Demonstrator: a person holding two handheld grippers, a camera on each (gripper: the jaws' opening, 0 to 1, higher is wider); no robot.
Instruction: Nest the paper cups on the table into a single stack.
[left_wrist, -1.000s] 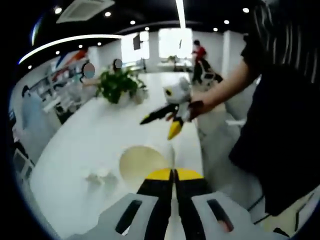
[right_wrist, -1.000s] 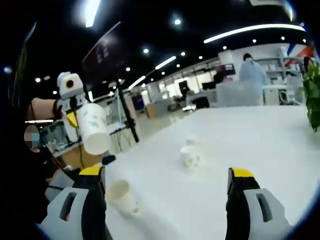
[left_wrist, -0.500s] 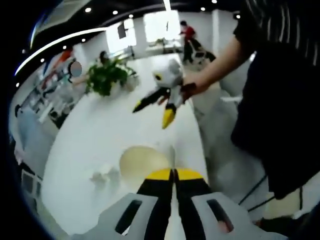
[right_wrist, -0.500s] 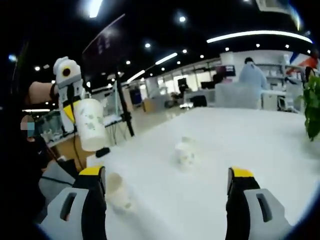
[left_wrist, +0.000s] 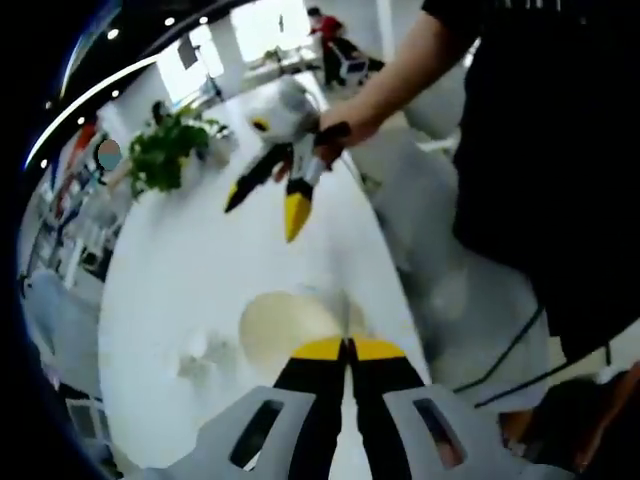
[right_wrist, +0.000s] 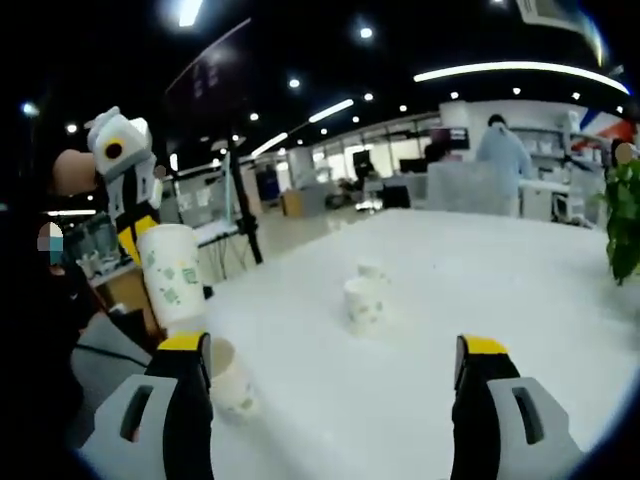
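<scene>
Clenched on the rim of a paper cup (right_wrist: 172, 275), the left gripper (right_wrist: 131, 236) held it upright just above another cup (right_wrist: 228, 378) standing at the near edge of the table (right_wrist: 420, 300). The held cup's long axis was vertical and nearly in line with the cup below, so I judged lowering it to be next. Right gripper (right_wrist: 335, 362) jaws stood wide apart and empty. Farther toward the middle stood a third cup (right_wrist: 364, 303), with a fourth just behind. None showed anything inside.
</scene>
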